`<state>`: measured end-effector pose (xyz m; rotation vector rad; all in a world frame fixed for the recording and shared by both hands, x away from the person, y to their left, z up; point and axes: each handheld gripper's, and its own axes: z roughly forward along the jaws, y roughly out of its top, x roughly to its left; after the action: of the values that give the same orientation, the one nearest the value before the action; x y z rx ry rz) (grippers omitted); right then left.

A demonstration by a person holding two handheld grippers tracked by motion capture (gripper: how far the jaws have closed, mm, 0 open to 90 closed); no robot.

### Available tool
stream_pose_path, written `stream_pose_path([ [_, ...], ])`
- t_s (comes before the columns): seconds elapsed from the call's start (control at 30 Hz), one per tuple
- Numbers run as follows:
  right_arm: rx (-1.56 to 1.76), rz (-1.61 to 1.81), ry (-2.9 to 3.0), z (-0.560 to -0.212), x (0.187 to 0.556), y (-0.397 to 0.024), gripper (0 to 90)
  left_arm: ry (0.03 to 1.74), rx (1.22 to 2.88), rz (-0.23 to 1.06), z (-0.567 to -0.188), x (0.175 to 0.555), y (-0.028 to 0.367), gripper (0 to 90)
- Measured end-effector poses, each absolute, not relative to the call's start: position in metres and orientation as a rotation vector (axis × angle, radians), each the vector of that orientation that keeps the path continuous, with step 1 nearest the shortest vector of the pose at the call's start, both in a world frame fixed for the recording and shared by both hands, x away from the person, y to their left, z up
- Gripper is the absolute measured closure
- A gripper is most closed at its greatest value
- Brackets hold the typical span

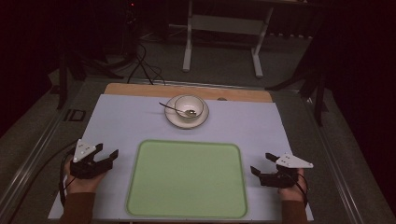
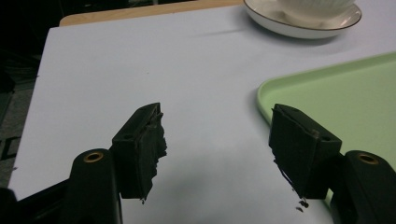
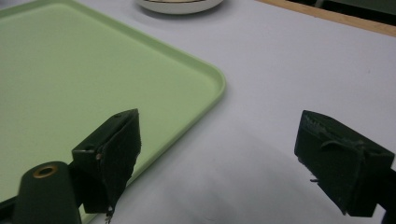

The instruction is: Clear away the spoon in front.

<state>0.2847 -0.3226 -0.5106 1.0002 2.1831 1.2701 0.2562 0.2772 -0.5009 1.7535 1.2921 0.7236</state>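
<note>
Tray [image 1: 187, 179]: lies bare on the worktop [image 1: 130, 116] right in front of you, between your two tools; nothing loaded onto it yet.
Bowl [image 1: 189, 106]: sits on its saucer [image 1: 173, 120] beyond the tray's far edge, spoon [image 1: 173, 109] resting in it, untouched.
Left tool [image 1: 105, 154]: jaws spread, holding nothing, just beside the tray's left rim.
Right tool [image 1: 262, 164]: jaws spread, holding nothing, beside the right rim.
Progress: by the look of it you haven't started; every grasp and move is still ahead.
</note>
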Motion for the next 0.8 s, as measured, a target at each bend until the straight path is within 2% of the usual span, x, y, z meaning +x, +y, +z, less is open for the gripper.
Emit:
stream_pose_path([
  [0.4,1.025,1.271,2.161,-0.509,0.283,-0.325,14.3,1.256,1.785,0.719,-0.486,0.265,0.264,34.9],
  [0.8,1.015,1.260,2.175,-0.510,0.285,-0.322,14.4,1.244,1.725,0.685,-0.478,0.285,0.254,36.3],
])
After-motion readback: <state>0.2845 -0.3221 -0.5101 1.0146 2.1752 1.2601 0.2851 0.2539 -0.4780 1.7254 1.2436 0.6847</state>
